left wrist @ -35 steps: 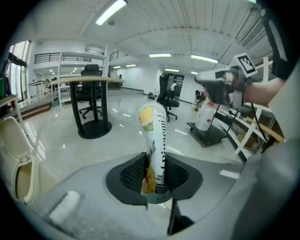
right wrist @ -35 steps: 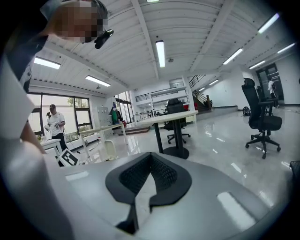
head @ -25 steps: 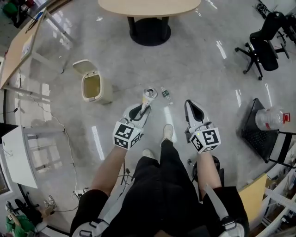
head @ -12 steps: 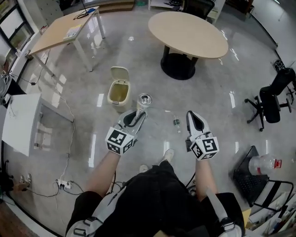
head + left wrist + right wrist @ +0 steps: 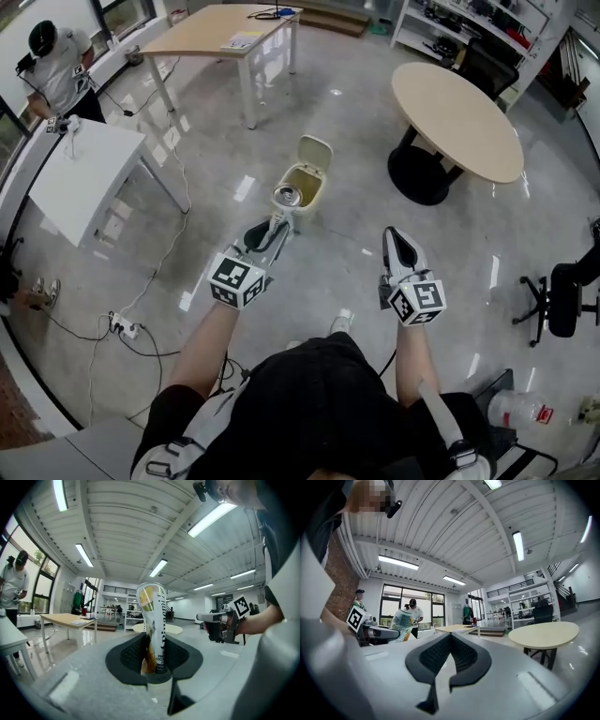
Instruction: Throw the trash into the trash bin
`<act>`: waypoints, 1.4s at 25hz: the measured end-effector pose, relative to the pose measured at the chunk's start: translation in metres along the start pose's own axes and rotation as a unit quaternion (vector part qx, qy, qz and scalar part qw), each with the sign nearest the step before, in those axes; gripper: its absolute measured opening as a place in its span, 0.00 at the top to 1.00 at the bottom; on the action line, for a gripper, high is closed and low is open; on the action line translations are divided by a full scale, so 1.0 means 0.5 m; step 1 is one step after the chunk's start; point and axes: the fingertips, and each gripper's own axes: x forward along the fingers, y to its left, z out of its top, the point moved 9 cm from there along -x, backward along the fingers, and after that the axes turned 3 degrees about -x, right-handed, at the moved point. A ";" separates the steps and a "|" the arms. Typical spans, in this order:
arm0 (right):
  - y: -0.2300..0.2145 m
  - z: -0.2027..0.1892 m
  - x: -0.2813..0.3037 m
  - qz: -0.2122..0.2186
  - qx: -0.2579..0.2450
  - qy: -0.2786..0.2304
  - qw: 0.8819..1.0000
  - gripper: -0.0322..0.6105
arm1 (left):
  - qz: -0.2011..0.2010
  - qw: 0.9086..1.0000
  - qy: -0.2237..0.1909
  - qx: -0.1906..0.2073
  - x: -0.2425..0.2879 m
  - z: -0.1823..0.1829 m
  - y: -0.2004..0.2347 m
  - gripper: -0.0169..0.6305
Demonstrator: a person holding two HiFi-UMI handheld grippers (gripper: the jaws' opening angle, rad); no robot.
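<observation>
A crushed drink can (image 5: 288, 196) stands upright with my left gripper (image 5: 277, 218) shut on its lower part. In the left gripper view the can (image 5: 153, 625) fills the gap between the dark pads. Just beyond the can in the head view is the cream trash bin (image 5: 306, 174) on the floor, its lid (image 5: 315, 149) flipped open. My right gripper (image 5: 395, 236) is level to the right, shut with nothing between its jaws. The right gripper view shows its jaws (image 5: 450, 637) closed together, with the can (image 5: 402, 620) off to the left.
A round table (image 5: 457, 120) stands at the back right and a long wooden table (image 5: 225, 33) at the back. A white table (image 5: 89, 159) and a person (image 5: 56, 70) are at the left. Cables and a power strip (image 5: 122, 326) lie on the floor; an office chair (image 5: 567, 300) is at the right.
Both grippers have risen and moved forward, the left one carrying the can. The bin went from left of the can to just beyond it. The small bottle on the floor has left the view.
</observation>
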 end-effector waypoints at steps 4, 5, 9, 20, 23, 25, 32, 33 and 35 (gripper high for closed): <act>0.008 0.003 0.065 0.035 -0.006 0.002 0.999 0.94 | 0.035 0.999 -0.006 -0.008 -0.015 0.003 0.040 0.84; 0.004 0.003 0.082 0.039 -0.006 0.000 0.999 0.94 | 0.040 0.999 -0.011 -0.008 -0.012 0.005 0.048 0.84; -0.043 -0.005 0.156 0.044 0.008 -0.016 0.999 0.94 | 0.056 0.998 -0.025 0.006 0.038 0.023 0.088 0.84; -0.264 0.030 0.319 0.053 0.020 -0.055 0.997 0.94 | 0.075 0.995 -0.057 0.016 0.284 0.097 0.155 0.84; -0.310 0.023 0.347 0.058 0.030 -0.052 0.996 0.94 | 0.079 0.995 -0.055 0.008 0.343 0.097 0.157 0.84; -0.333 0.017 0.364 0.062 0.033 -0.050 0.996 0.94 | 0.086 0.995 -0.054 0.001 0.371 0.093 0.166 0.84; -0.375 -0.028 0.413 0.052 0.066 -0.029 0.996 0.94 | 0.103 0.994 -0.035 -0.024 0.427 0.059 0.214 0.83; -0.376 -0.041 0.426 0.050 0.074 -0.019 0.996 0.94 | 0.105 0.994 -0.029 -0.024 0.433 0.052 0.226 0.83; -0.372 -0.064 0.461 0.047 0.080 -0.003 0.996 0.94 | 0.109 0.993 -0.020 -0.026 0.445 0.038 0.258 0.83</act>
